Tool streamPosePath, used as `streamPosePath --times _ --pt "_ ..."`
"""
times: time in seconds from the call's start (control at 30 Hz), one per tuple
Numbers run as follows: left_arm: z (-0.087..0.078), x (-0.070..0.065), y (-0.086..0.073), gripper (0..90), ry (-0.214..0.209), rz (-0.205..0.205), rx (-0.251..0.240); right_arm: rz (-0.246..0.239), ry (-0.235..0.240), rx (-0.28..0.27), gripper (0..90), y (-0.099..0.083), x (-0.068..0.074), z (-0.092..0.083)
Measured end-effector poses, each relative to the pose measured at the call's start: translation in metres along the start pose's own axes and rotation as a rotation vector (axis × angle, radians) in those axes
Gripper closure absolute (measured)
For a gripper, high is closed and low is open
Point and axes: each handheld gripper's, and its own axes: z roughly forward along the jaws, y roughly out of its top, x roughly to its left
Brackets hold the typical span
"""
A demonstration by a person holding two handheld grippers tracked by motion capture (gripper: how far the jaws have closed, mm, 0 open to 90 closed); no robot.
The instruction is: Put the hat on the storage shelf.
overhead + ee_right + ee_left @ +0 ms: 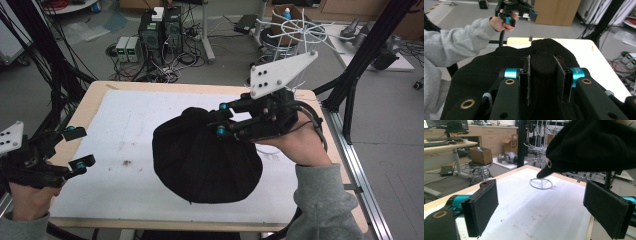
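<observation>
1. Over the middle of the table [115,130], nearer its right edge, a black cloth hat [205,160] hangs lifted off the white surface; the left gripper view shows its brim tip with a metal eyelet in the air.
2. At the hat's upper right side, the right gripper [220,119] has its jaws pinched on a bunched fold of the fabric, seen squeezed between the pads in the right gripper view.
3. By the table's left edge, the left gripper [79,148] waits with jaws spread wide and nothing between them.
4. I judge the step in hand to be carrying the hat; the next move likely calls for setting it on a stand.
5. Near the far right corner, a white wire stand [541,183] rests on the table, with nothing between it and the hat.
</observation>
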Motion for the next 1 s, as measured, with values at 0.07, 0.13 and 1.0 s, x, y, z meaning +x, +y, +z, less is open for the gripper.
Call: streamPosePath --times 0.07,0.13,1.0 --pt "0.000 0.000 0.000 12.8 0.003 0.001 0.001 0.010 -0.018 0.002 70.4 0.004 -0.003 -0.003" --pt "0.000 0.001 0.000 12.8 0.002 -0.003 0.000 0.019 -0.030 0.004 70.4 0.007 -0.005 -0.005" --pt "-0.012 0.019 -0.005 12.8 0.055 -0.029 -0.013 0.007 -0.111 0.056 70.4 0.095 -0.045 -0.026"
